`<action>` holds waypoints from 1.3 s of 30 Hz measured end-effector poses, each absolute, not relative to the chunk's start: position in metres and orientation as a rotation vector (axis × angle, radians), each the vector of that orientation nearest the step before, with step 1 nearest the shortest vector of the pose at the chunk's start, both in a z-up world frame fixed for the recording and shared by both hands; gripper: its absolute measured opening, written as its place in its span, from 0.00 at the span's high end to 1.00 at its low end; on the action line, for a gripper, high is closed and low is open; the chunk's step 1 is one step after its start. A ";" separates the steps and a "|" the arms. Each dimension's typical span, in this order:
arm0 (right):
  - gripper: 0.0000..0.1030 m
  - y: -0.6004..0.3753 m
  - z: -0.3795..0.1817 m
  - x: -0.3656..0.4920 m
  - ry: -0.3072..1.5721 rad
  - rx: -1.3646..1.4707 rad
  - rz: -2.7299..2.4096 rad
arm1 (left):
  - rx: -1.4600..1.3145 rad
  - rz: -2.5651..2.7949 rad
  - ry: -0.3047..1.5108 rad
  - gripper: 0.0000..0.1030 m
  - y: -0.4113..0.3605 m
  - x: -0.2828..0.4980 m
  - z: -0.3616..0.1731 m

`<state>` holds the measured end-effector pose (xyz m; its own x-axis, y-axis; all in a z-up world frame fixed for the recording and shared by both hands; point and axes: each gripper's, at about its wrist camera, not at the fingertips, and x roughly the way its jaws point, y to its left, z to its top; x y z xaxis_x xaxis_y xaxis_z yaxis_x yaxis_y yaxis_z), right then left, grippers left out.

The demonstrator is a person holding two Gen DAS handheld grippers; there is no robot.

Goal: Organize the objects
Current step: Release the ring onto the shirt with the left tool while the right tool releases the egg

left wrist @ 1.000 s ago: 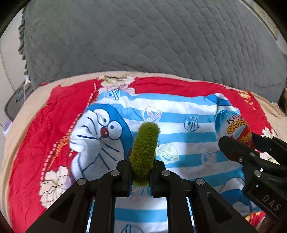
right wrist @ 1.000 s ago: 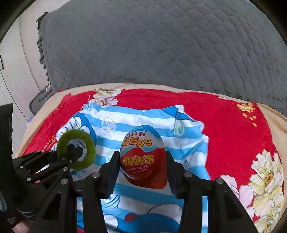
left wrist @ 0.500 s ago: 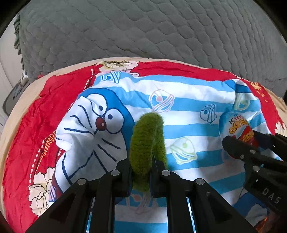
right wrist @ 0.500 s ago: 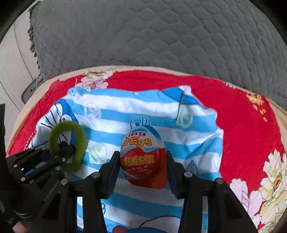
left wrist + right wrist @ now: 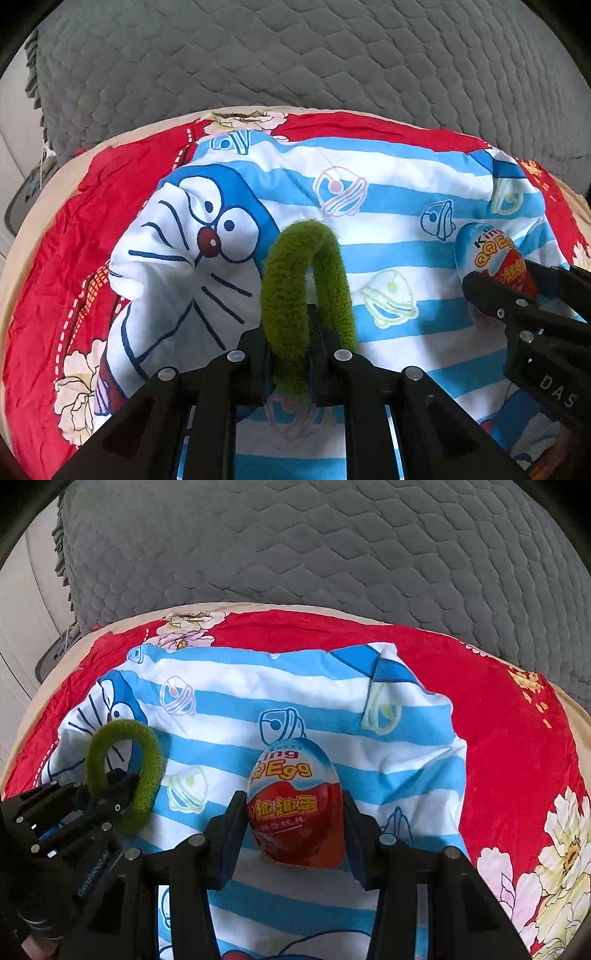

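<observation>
Both grippers moved lower; toy egg (image 5: pixel 295 805) upright, tip away

The ring (image 5: pixel 306 295) is fuzzy green plush, matt. The egg (image 5: pixel 295 805) wears a glossy, smooth foil or plastic wrap. Under the egg lies a striped cloth (image 5: pixel 295 679), thin, smooth cotton-like fabric, creased. Around that cloth a red sheet (image 5: pixel 498 720) looks soft and slightly shiny. Behind it, a grey quilt (image 5: pixel 332 546) is matt, stitched in scales. Both grippers (image 5: pixel 288 354) (image 5: pixel 295 834) are matt black plastic.

Blue-striped cartoon cloth (image 5: pixel 399 177) over red floral sheet (image 5: pixel 59 258); grey quilted cushion (image 5: pixel 332 546) behind, possibly sofa back.
</observation>
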<state>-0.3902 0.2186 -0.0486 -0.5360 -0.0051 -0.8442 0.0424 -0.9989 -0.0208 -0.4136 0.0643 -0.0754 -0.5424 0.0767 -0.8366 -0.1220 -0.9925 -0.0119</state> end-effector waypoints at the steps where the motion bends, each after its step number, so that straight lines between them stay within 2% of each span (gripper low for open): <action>1: 0.53 0.218 -0.049 -0.390 0.067 1.502 -2.729 | -1.439 2.663 0.069 0.86 0.064 -0.413 -0.075; 7: 0.53 0.219 -0.048 -0.388 0.033 1.508 -2.735 | -1.438 2.651 0.043 0.84 0.059 -0.411 -0.075; 10: 0.53 0.217 -0.048 -0.388 0.054 1.510 -2.739 | -1.442 2.658 0.051 0.80 0.058 -0.411 -0.075; 13: 0.53 0.217 -0.046 -0.387 0.051 1.507 -2.743 | -1.451 2.663 0.063 0.72 0.058 -0.411 -0.074; 15: 0.53 0.216 -0.046 -0.386 0.059 1.507 -2.743 | -1.468 2.664 0.046 0.56 0.055 -0.412 -0.074; 17: 0.47 0.217 -0.044 -0.385 0.066 1.504 -2.752 | -1.474 2.669 0.047 0.49 0.053 -0.411 -0.073; 26: 0.39 0.218 -0.037 -0.378 0.067 1.490 -2.775 | -1.477 2.664 0.050 0.34 0.053 -0.405 -0.067; 29: 0.34 0.218 -0.034 -0.376 0.064 1.488 -2.781 | -1.486 2.663 0.036 0.32 0.052 -0.403 -0.065; 39: 0.31 0.215 -0.023 -0.365 0.067 1.479 -2.789 | -1.505 2.662 0.014 0.27 0.046 -0.396 -0.055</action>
